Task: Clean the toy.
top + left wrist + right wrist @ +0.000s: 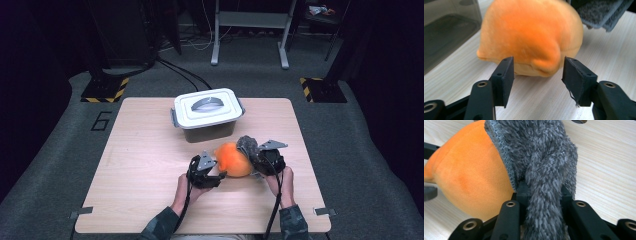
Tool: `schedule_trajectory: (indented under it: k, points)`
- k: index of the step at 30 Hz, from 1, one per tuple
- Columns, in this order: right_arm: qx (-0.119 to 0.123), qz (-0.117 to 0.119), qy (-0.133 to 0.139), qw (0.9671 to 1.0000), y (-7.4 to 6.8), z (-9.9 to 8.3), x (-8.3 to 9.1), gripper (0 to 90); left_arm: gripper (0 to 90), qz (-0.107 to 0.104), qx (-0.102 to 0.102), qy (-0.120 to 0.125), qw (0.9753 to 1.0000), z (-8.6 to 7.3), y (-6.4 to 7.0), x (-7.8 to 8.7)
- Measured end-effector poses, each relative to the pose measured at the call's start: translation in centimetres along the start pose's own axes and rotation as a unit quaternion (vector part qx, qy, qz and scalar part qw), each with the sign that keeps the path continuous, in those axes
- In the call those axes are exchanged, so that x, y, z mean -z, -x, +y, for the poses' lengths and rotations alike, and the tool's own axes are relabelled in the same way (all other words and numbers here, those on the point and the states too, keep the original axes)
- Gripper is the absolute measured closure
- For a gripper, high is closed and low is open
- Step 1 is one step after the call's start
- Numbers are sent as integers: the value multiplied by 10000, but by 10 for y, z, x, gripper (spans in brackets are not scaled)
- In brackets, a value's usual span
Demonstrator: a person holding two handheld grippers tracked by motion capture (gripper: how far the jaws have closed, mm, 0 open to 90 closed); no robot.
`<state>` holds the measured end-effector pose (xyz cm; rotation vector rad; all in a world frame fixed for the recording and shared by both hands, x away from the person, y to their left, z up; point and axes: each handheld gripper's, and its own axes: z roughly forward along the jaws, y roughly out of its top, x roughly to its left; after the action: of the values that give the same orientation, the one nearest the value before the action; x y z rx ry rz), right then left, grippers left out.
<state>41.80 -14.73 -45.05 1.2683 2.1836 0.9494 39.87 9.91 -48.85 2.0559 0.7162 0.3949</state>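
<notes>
An orange plush toy (pixel 233 159) lay between grippers: the right gripper (pixel 541 195) pinched a grey cloth (pixel 541 157), the left gripper (pixel 537 72) stood spread.

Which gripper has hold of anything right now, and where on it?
Right gripper pinches a bunched fold of the grey cloth; left gripper is open, holding nothing.

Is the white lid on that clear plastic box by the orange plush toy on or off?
On. The white lid with its grey handle sits flat across the top of the clear plastic box, covering its whole opening.
</notes>
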Motion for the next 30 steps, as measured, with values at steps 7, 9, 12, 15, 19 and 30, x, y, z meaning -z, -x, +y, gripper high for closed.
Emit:
schedule_trajectory:
  k: [7, 9, 12, 15, 19, 30]
  points:
    - [118, -112, 82, 9998, -1, 0, 0, 708, 610, -15, 135, 135, 9998, -4, -2, -9]
    - [110, -117, 132, 9998, -1, 0, 0, 707, 679, -42, 134, 169, 9998, -4, -4, -8]
    - [149, -177, 264, 9994, -2, 0, 4, 706, 734, -99, 193, 230, 9995, -3, -5, -6]
    - [124, -202, 380, 9990, -3, 2, 12, 703, 761, -147, 221, 272, 9993, -1, -6, -3]
    - [324, -149, 539, 9979, -12, 9, 27, 700, 777, -406, 342, 336, 9980, 4, -7, 1]
    - [507, 321, 625, 9962, -37, 24, 21, 685, 779, -521, 554, 298, 9967, 13, -3, 7]
